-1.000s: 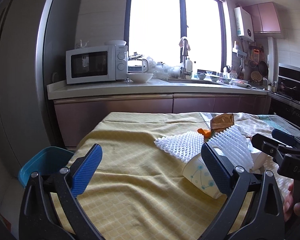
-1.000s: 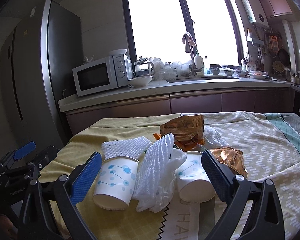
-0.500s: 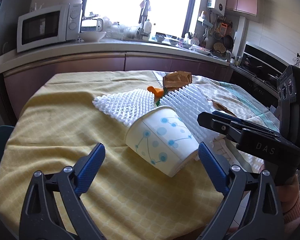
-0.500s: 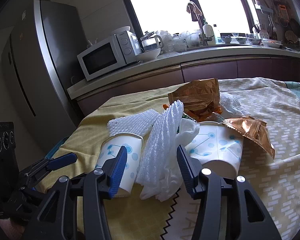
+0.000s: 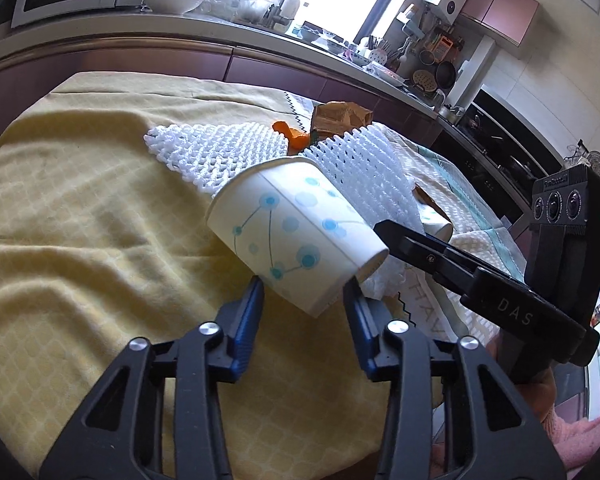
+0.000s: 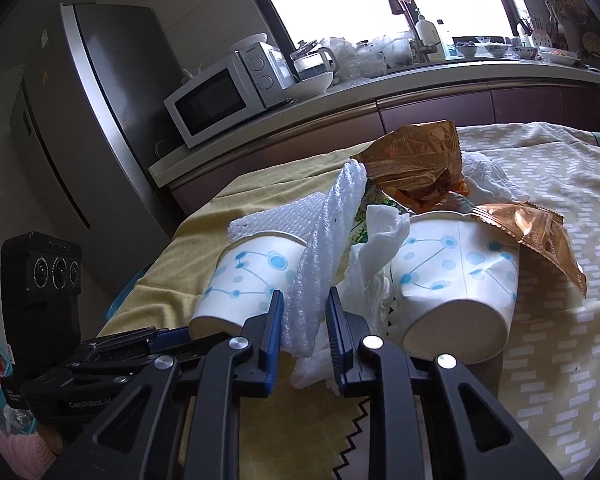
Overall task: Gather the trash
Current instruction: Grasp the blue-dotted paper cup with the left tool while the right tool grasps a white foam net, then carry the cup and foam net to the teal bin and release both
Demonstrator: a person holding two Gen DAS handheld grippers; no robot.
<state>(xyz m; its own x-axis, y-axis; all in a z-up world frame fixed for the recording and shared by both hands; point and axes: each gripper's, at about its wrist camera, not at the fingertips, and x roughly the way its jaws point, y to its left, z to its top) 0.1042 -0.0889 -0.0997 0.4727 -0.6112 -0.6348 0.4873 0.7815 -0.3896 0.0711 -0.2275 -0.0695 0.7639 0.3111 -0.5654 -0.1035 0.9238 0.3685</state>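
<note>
— Where does the left tool (image 5: 303, 294) stand?

— At the near edge of the bench (image 5: 80, 240), which is covered with a yellow cloth. Its two blue fingers flank the bottom end of a paper cup (image 5: 296, 236) lying on its side. The pads sit right at the cup's base, one on each side (whether they actually press it I cannot tell).

— And the right tool (image 6: 303, 320)?

— Narrowed around a strip of white foam netting (image 6: 324, 248), which runs up between its fingers; both pads seem to touch it, so it is gripping the netting. A crumpled white tissue (image 6: 376, 248) lies just beside it.

— What else is in the heap?

— A second paper cup (image 6: 460, 280) on its side toward the right edge, with a copper foil wrapper (image 6: 536, 232) resting on it. Behind them is a brown snack bag (image 6: 416, 164). Another flat piece of netting (image 5: 220, 152) lies behind the first cup, with a bit of orange peel (image 5: 290, 134) at its far corner.

— Anything behind the bench?

— A counter with a microwave (image 6: 224, 96) and a fridge (image 6: 100, 120).
</note>
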